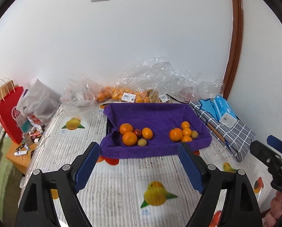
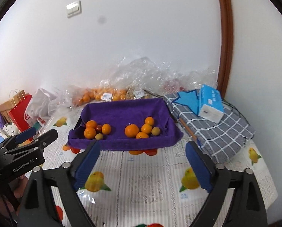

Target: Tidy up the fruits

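1. A table covered with a fruit-print cloth point(image 1: 110, 179) fills the lower part of both wrist views, against a white wall.
2. A tray lined with a purple towel point(image 1: 156, 113) sits in the middle of the table, beyond both grippers.
3. The fruit lies on the towel in two groups, clearly apart from each other.
4. The left group point(image 1: 135, 134) holds three oranges, one small red fruit between them, and one small yellow-green fruit at the front.
5. The right group point(image 1: 183, 132) holds one large orange, three smaller oranges, and one small yellow-green fruit at its right edge.
6. The left gripper point(image 1: 139, 149) hovers over the table just in front of the tray, its blue-padded fingers spread wide with nothing between them.
7. The right gripper point(image 2: 142, 149) hovers likewise in front of the tray, fingers spread wide and holding nothing.
8. Each gripper also appears at the edge of the other's view, side by side and apart.
9. Clear plastic bags point(image 1: 141, 87) lie along the wall behind the tray; one holds more oranges.
10. A folded grey checked cloth point(image 2: 212, 128) lies to the right of the tray, with a blue tissue box point(image 2: 209, 104) resting on it.
11. A red paper bag point(image 1: 8, 113) stands at the far left, beside the table.
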Demonstrator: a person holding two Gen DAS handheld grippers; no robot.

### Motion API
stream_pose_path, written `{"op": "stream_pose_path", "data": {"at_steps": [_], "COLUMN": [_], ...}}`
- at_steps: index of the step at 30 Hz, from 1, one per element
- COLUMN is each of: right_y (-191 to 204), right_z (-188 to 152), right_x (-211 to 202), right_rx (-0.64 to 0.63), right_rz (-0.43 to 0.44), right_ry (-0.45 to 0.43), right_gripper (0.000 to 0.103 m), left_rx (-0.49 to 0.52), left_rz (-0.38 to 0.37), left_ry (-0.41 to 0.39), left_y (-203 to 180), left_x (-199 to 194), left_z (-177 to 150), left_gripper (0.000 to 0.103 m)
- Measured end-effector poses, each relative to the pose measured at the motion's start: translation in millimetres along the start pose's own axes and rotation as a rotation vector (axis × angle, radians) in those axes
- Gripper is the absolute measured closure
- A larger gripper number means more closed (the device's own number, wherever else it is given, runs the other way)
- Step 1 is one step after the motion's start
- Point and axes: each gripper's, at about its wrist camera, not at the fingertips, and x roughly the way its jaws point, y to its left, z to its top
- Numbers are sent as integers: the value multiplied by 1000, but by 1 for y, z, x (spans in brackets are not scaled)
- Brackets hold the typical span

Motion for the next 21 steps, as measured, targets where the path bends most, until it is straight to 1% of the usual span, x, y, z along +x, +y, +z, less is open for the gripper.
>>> {"op": "stream_pose_path", "data": {"at_steps": [2, 5, 8, 10, 14, 17, 21], "right_y": [-2, -5, -11, -14, -17, -15, -14], "right_z": [-3, -9, -14, -15, -19, -23, -27], "right_x": [-14, -32, -44, -50, -60, -66, -67], "right_rx": [-3, 3, 28, 38, 32, 14, 8], "right_rz": [-6, -5, -9, 0, -18, -32, -43], "right_ry": [-11, -35, -36, -26, -31, -37, -36], "right_gripper": [4, 1, 1, 1, 1, 1, 1], "left_rx": [6, 22, 40, 48, 36, 35, 35], "left_rz": [4, 27, 51, 47, 31, 14, 13], "left_ry": [-6, -32, -59, -63, -81, -79, -85], "left_y": [-4, -12, -18, -21, -22, -24, -27], "left_x": [-10, -30, -46, -55, -69, -73, -77], "left_z": [-2, -8, -12, -15, -18, -20, -21], "left_gripper": [19, 17, 16, 16, 14, 14, 14]}}
